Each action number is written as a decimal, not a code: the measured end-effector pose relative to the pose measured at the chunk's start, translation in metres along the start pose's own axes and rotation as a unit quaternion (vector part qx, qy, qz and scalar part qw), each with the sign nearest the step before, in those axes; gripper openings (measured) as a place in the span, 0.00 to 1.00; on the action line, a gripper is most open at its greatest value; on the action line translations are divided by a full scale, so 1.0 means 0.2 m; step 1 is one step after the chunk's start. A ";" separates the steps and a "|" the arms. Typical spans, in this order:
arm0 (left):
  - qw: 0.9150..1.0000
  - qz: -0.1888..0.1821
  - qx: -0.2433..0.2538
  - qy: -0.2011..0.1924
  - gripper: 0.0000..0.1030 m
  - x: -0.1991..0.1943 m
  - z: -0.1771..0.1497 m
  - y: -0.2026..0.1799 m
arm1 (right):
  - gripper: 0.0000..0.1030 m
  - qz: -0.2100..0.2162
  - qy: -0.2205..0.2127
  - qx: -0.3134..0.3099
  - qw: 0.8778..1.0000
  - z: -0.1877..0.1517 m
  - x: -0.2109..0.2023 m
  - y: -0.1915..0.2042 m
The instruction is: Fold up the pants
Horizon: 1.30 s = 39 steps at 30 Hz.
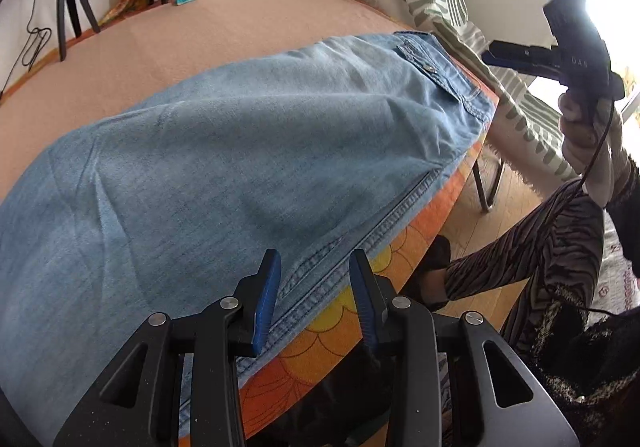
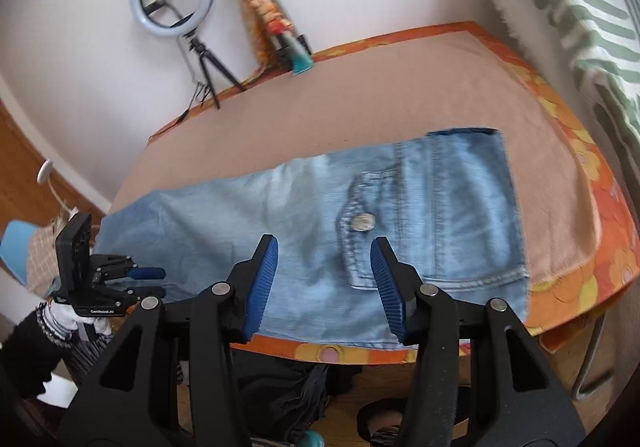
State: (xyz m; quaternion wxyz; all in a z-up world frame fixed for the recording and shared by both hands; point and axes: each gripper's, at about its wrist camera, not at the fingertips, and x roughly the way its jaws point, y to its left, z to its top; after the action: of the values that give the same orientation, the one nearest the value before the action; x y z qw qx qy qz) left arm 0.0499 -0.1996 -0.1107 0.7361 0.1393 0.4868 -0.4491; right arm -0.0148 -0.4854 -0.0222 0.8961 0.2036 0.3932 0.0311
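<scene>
**Operator:** Pants (image 2: 312, 231) lie flat on the tabletop (image 2: 360, 107), stretched along its near edge, waistband toward the right end, a buttoned back pocket (image 2: 362, 223) facing up.

**Observer:** And your left gripper (image 1: 314, 297)?

**Operator:** I see it above the near edge, over the denim's stitched seam (image 1: 360, 243). Its blue pads (image 1: 266, 299) stand a little apart with nothing between them, clear of the cloth.

**Observer:** The right one?

**Operator:** My right gripper (image 2: 324, 287) hovers over the pocket end, jaws parted wider and empty. From the left camera I see it held up off the right end of the table, in a white-gloved hand (image 1: 580, 131).
</scene>
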 end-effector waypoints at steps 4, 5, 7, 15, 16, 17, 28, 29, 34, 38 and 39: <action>1.000 0.020 0.014 0.004 0.33 0.05 -0.01 -0.01 | 0.50 0.041 0.054 -0.088 0.994 -0.01 0.21 0.24; 0.999 0.026 0.020 0.004 0.33 0.05 -0.01 0.00 | 0.50 0.048 0.069 -0.111 0.990 -0.02 0.26 0.31; 0.999 0.032 0.042 0.000 0.33 0.07 -0.01 -0.02 | 0.50 0.063 0.097 -0.147 0.982 -0.06 0.36 0.42; 0.999 0.013 0.044 -0.009 0.06 0.01 -0.02 0.04 | 0.50 0.087 0.146 -0.198 0.965 -0.15 0.64 0.62; 0.999 0.006 0.039 -0.011 0.06 -0.01 -0.02 0.05 | 0.50 0.084 0.152 -0.202 0.964 -0.15 0.67 0.63; 0.999 -0.006 0.030 -0.013 0.06 -0.03 -0.02 0.05 | 0.50 0.081 0.161 -0.206 0.962 -0.17 0.70 0.63; 0.998 0.000 -0.007 -0.063 0.06 -0.17 0.06 0.14 | 0.50 0.136 0.214 -0.230 0.940 -0.17 0.67 0.69; 0.998 -0.001 -0.009 -0.064 0.06 -0.16 0.07 0.15 | 0.50 0.140 0.203 -0.228 0.942 -0.12 0.65 0.68; 0.996 0.008 -0.027 -0.085 0.16 -0.17 0.12 0.22 | 0.68 0.115 0.141 -0.235 0.955 0.19 0.62 0.62; 0.993 0.015 -0.054 -0.101 0.23 -0.23 0.16 0.31 | 0.77 0.074 0.122 -0.237 0.961 0.40 0.78 0.52; 0.993 0.017 -0.059 -0.104 0.23 -0.24 0.17 0.33 | 0.77 0.071 0.127 -0.239 0.960 0.43 0.82 0.49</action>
State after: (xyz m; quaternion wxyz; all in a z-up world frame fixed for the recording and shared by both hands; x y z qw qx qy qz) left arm 0.1171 -0.1599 -0.0681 0.7972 0.0566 0.4309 -0.4190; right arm 0.1698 -0.3888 -0.0453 0.8569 0.0056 0.4694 0.2131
